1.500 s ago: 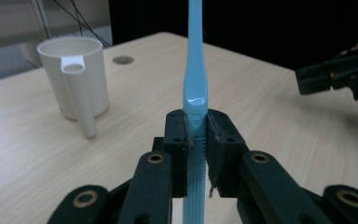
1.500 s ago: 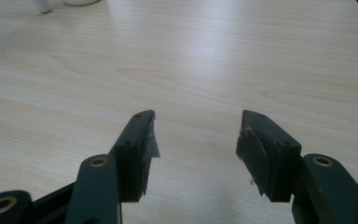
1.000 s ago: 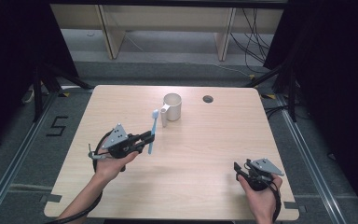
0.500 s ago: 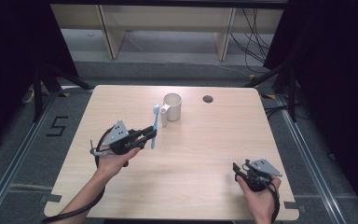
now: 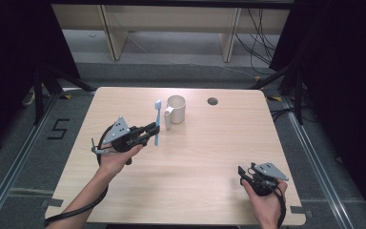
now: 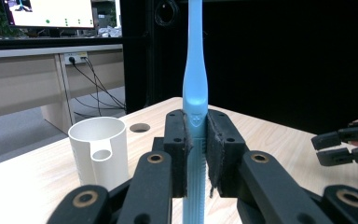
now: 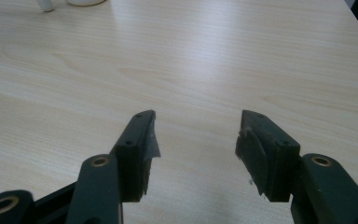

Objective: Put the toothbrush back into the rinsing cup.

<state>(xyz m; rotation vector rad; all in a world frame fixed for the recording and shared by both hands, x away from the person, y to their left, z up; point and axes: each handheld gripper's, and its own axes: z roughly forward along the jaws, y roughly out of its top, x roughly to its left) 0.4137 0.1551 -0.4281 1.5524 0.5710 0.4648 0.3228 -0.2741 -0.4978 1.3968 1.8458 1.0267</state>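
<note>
My left gripper (image 5: 151, 129) is shut on a light blue toothbrush (image 5: 157, 121) and holds it upright above the table's left half. In the left gripper view the toothbrush (image 6: 195, 88) stands clamped between the two pads, its head out of view past the top edge. A white mug (image 5: 176, 109) with a side handle stands just right of the brush at the back middle; the same mug (image 6: 99, 149) appears left of the jaws. My right gripper (image 5: 244, 174) rests low near the front right corner, open, and its own view shows the gripper (image 7: 196, 135) with nothing between the jaws.
The wooden table (image 5: 205, 157) has a round cable hole (image 5: 212, 101) at the back right of the mug. Dark frame legs and a shelf unit stand beyond the far edge. A person's forearms enter from the bottom.
The left gripper has shifted slightly toward the mug with the toothbrush still upright in it. The right gripper has stayed in place.
</note>
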